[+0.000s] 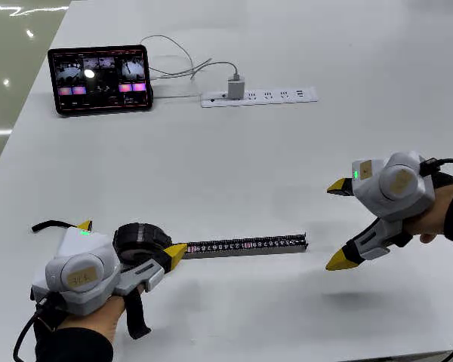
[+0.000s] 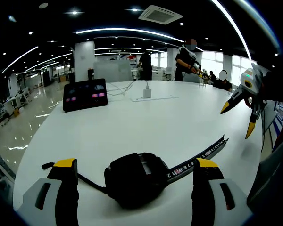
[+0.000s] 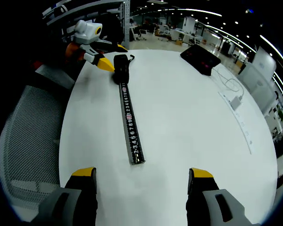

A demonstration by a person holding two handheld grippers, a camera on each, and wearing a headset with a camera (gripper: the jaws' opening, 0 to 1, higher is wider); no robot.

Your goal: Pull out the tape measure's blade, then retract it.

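A black tape measure case [image 1: 141,241] lies on the white table [image 1: 234,166] at the near left, with its strap trailing toward me. Its dark blade [image 1: 249,244] lies pulled out flat to the right, ending at a hook [image 1: 305,241]. My left gripper [image 1: 130,239] is open, one yellow-tipped jaw on either side of the case [image 2: 139,179] without pressing it. My right gripper [image 1: 338,223] hovers open just right of the blade's end, holding nothing. In the right gripper view the blade [image 3: 129,120] runs away from the right gripper [image 3: 141,172] to the case [image 3: 121,66] and the left gripper [image 3: 92,35].
A tablet [image 1: 100,78] with a lit screen stands at the far left. A white power strip [image 1: 260,96] with a charger [image 1: 235,85] and cables lies behind the middle. The table's left edge meets a glossy floor. A mesh chair [image 3: 23,132] stands by the near edge. People stand far off [image 2: 186,56].
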